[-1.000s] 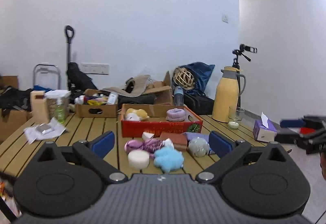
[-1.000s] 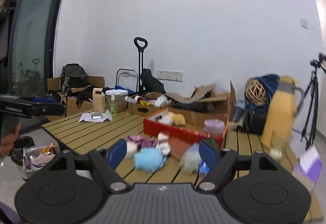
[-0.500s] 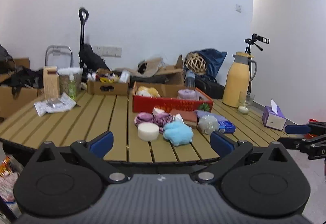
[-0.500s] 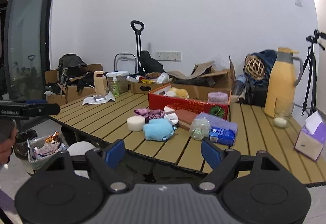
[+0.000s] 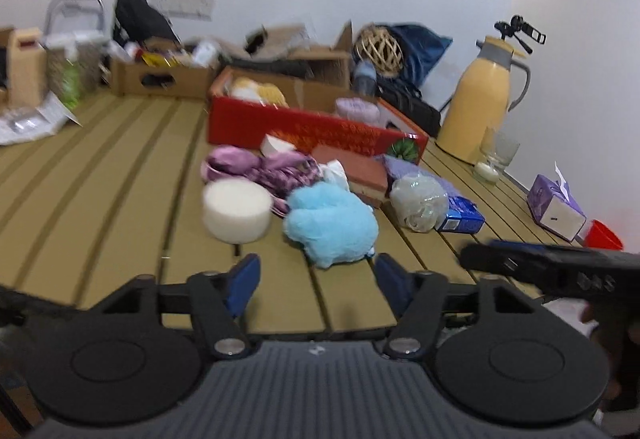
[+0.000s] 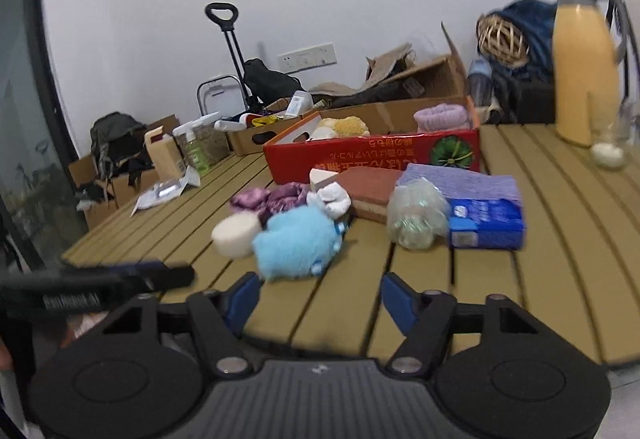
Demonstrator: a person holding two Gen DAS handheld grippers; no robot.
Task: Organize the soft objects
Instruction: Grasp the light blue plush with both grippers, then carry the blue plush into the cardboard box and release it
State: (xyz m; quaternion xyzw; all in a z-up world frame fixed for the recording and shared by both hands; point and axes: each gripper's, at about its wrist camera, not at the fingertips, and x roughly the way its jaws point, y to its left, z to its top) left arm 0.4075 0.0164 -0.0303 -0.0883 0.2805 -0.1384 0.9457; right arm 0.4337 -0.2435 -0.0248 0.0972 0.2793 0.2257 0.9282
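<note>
Both tools released and empty: your left tool [image 5: 316,275] and right tool [image 6: 318,297] hover at the slatted wooden desk [image 6: 560,199] edge, fluffy light-blue plush toy [image 5: 332,225] just ahead, beside round white sponge [image 5: 237,214]

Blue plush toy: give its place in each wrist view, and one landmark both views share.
Left wrist: blue plush toy lies centre, just beyond the open left gripper, right of the white round sponge.
Right wrist: blue plush toy lies left of centre, ahead of the open right gripper.
Shared landmark: red box behind it.
</note>
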